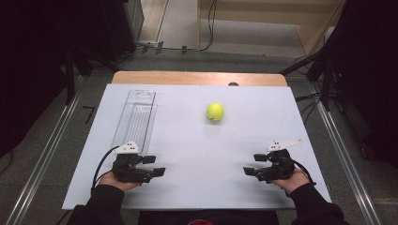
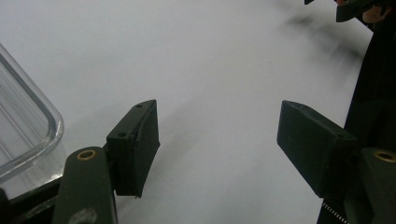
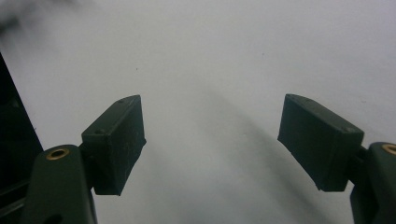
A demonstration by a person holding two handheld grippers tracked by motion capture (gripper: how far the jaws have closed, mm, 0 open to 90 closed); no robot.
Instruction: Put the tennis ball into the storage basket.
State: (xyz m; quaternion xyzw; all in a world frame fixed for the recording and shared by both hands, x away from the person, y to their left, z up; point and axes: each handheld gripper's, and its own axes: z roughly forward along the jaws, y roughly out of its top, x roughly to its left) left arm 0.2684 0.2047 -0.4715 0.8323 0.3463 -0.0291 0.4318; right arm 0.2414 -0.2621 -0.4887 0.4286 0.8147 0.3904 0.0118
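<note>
A yellow-green tennis ball [image 1: 215, 111] rests on the white table top [image 1: 202, 187], right of centre toward the far side. A long clear plastic container [image 1: 135, 117] lies lengthwise at the far left; its rounded near corner [image 2: 28, 116] sits just left of my left gripper's jaws. My left gripper [image 1: 157, 165] [image 2: 217, 126] rests near the front left, pointing right, its jaws apart over bare table. My right gripper [image 1: 251, 164] [image 3: 212, 121] rests near the front right, pointing left, jaws apart and empty. The ball lies well beyond both grippers.
A wooden table edge [image 1: 197, 78] shows past the white top. Metal rails [image 1: 338, 140] run along the floor on both sides, with cables and dark stands at the back. A hand and dark sleeve hold each gripper near the front edge.
</note>
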